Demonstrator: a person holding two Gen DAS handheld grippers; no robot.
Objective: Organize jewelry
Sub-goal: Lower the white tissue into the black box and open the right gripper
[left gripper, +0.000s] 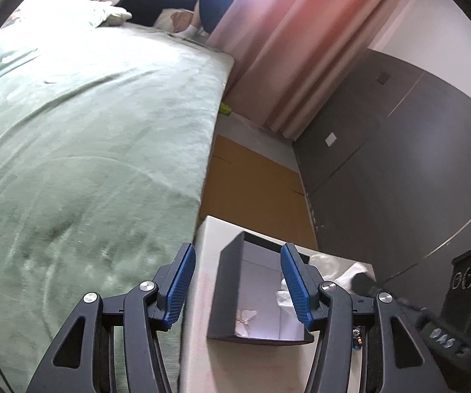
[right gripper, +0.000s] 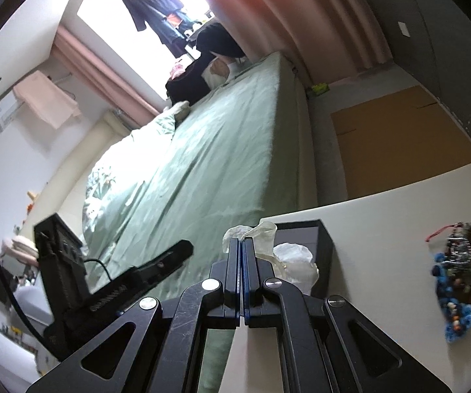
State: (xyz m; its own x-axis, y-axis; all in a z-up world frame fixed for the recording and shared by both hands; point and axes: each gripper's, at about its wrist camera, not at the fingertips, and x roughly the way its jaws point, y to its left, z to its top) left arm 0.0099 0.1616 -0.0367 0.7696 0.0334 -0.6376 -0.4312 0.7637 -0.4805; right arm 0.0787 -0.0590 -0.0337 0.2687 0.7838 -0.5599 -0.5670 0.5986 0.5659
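Your left gripper (left gripper: pixel 238 286) hangs empty, fingers apart, above the open dark square jewelry box (left gripper: pixel 261 298) on the white surface (right gripper: pixel 382 203); your right gripper (right gripper: pixel 242 245) pinches a crumpled translucent plastic bag (right gripper: pixel 261 229) over it

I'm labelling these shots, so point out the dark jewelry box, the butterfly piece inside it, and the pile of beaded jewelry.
dark jewelry box (left gripper: pixel 227 290), left wrist view, its outer left wall
butterfly piece (left gripper: pixel 244 319), left wrist view, its wings
pile of beaded jewelry (right gripper: pixel 461 275), right wrist view, its middle
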